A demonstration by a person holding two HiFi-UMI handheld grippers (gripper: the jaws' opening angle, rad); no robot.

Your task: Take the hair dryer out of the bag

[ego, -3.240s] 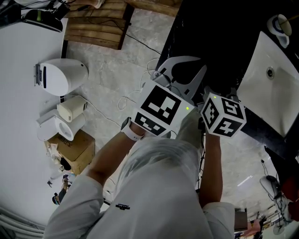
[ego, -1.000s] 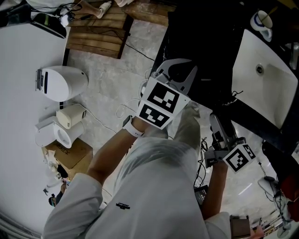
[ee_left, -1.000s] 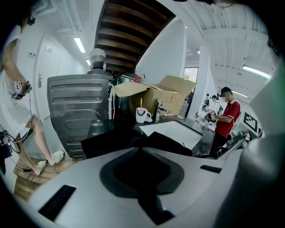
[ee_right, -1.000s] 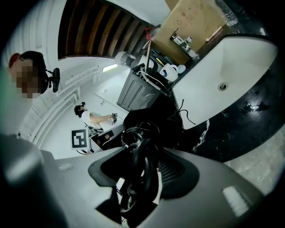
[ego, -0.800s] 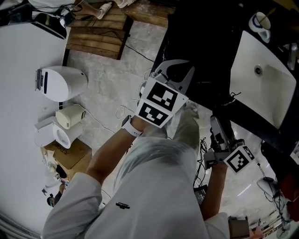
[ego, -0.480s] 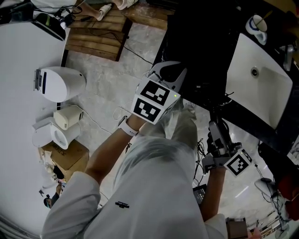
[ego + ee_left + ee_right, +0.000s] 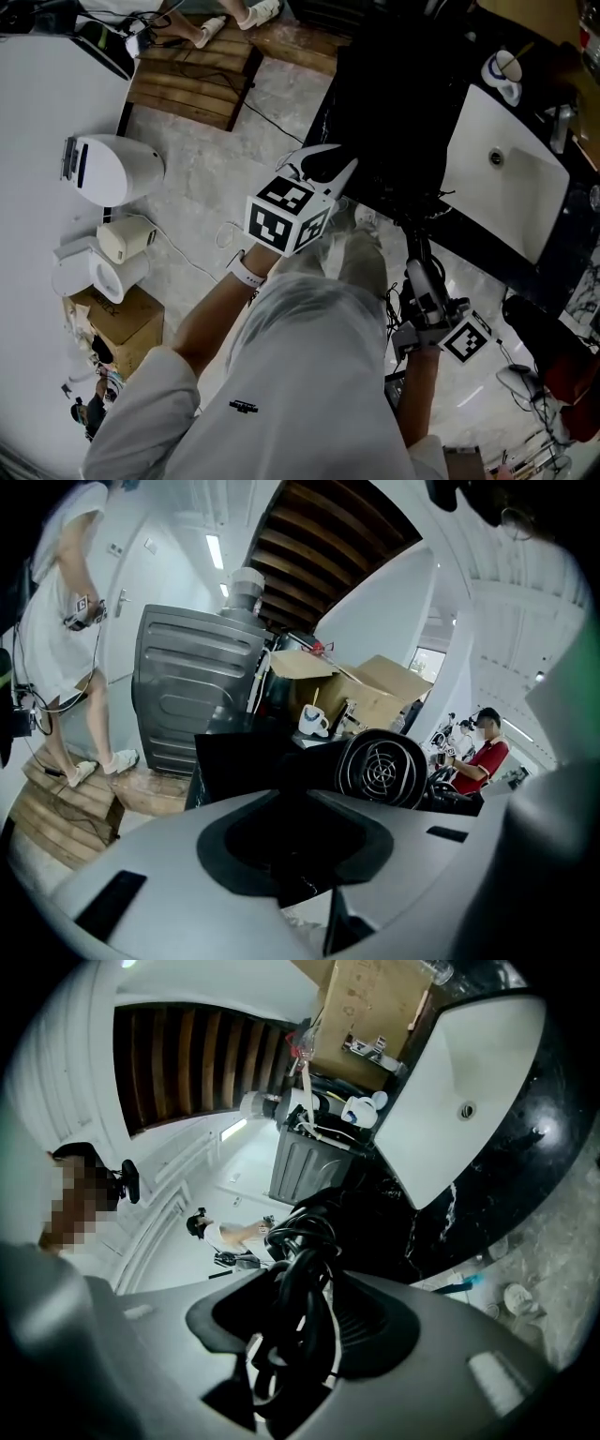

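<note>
Your right gripper (image 7: 415,255) is clamped on the coiled black cord (image 7: 295,1321), your left gripper (image 7: 323,165) has just been easing open around something black, and the hair dryer (image 7: 382,768) sits just beyond on the dark counter (image 7: 394,94).

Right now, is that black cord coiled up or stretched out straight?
Coiled: the right gripper view shows the black cord bunched in loops between the jaws.

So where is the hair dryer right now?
In the left gripper view the hair dryer sits right of centre, grille toward the camera, below the white mug and cardboard box.
</note>
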